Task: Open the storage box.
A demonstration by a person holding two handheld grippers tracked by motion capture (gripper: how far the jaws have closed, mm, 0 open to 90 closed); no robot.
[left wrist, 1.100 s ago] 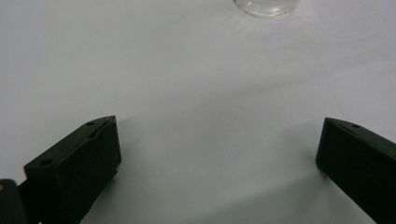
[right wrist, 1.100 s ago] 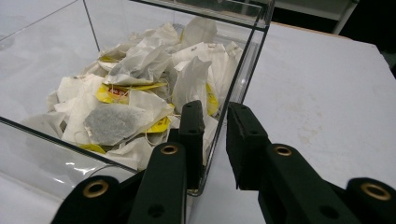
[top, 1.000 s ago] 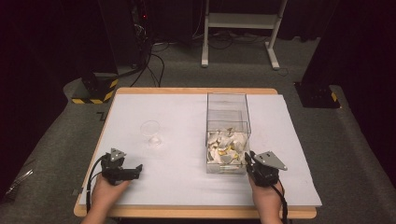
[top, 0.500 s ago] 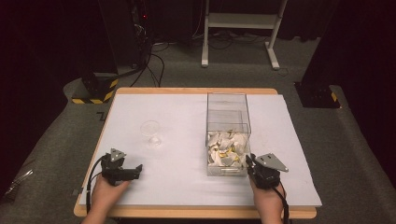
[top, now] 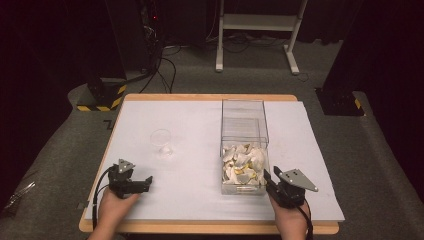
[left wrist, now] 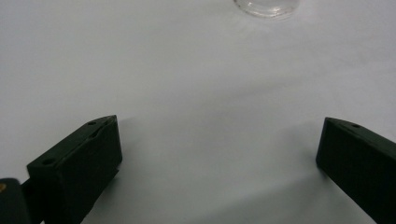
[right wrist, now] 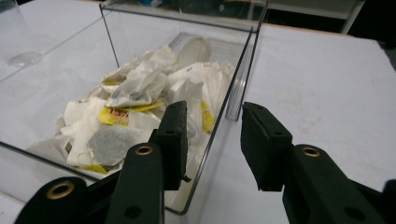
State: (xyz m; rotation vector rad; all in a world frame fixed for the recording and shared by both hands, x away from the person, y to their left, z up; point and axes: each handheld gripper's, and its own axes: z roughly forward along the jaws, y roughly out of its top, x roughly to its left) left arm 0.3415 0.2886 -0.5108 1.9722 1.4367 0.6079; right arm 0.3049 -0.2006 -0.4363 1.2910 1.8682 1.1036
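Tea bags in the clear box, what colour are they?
White tea bags with yellow tags, best in the right gripper view.

Left hand-held gripper (top: 142, 182) wide open; right hand-held gripper (right wrist: 212, 140) just parted.

White table (top: 200, 125): glass (top: 162, 142), clear box (top: 243, 145).

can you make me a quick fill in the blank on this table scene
1. The tea bags lie in a clear ____ box.
2. The empty glass stands nearer the ____ gripper.
3. The right gripper has just been opening; between its jaws there is ____.
4. The left gripper's jaws stand wide ____.

Missing words: plastic; left; nothing; open
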